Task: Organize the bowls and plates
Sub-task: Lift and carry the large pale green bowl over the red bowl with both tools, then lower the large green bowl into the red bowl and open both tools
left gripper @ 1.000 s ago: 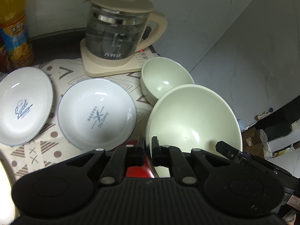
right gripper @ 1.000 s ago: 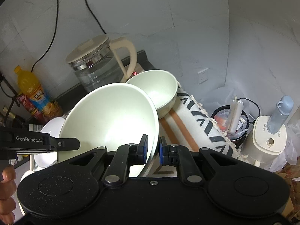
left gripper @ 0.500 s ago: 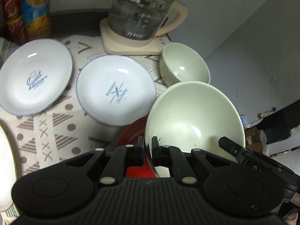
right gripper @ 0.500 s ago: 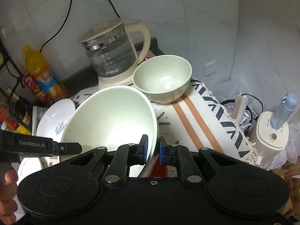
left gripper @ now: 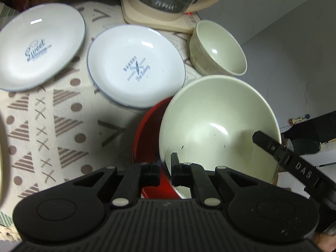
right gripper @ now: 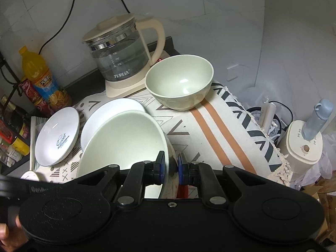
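Observation:
My left gripper and my right gripper are each shut on opposite rims of a large pale green bowl, also in the right wrist view. It hangs tilted over a red bowl beneath it. A small green bowl sits behind, near the table's right edge. Two white plates lie to the left, one printed "Bakery" and one printed "Sweet".
A glass kettle on a cream base stands at the back. An orange drink bottle and other bottles stand at the back left. The patterned tablecloth drops off at the right, where a white appliance stands lower.
Both grippers have carried the large green bowl nearer and lower over the red bowl, which now shows much more. The plates and kettle look farther off.

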Demonstrator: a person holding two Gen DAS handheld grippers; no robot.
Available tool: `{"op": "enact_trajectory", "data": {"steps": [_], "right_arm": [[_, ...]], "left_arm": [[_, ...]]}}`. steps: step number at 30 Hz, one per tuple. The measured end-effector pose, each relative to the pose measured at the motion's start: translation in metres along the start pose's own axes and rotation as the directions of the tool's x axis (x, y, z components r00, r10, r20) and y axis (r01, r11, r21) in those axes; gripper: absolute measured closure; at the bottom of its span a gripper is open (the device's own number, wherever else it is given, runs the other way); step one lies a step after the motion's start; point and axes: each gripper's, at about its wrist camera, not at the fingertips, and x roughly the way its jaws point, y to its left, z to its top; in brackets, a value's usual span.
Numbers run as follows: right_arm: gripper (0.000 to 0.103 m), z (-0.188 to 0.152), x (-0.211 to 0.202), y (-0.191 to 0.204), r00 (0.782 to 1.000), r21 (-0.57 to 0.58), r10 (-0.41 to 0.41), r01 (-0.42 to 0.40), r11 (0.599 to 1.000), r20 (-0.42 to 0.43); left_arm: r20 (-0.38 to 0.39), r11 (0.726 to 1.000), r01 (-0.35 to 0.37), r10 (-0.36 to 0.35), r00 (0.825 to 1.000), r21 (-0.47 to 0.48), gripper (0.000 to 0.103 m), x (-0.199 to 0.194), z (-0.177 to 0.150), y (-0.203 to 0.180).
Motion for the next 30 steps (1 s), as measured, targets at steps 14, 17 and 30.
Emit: {"op": "enact_trajectory", "data": {"steps": [14, 17, 30], "right_arm": [[0.091, -0.001, 0.011, 0.004, 1.0, 0.017, -0.003, 0.003, 1.0, 0.017], [0.091, -0.002, 0.012, 0.006, 1.0, 0.008, -0.002, 0.002, 1.0, 0.014], [0.091, -0.011, 0.019, 0.011, 1.0, -0.017, -0.01, 0.01, 1.0, -0.02]], "left_arm": [[-0.048, 0.999, -0.038, 0.039, 0.998, 0.012, 0.093, 0.003, 0.002, 0.003], [-0.036, 0.999, -0.02, 0.019, 0.999, -0.026, 0.082, -0.009, 0.004, 0.009], [0.018, 0.994, -0.047, 0.049, 0.999, -0.094, 0.061, -0.015, -0.002, 0.03]]}}
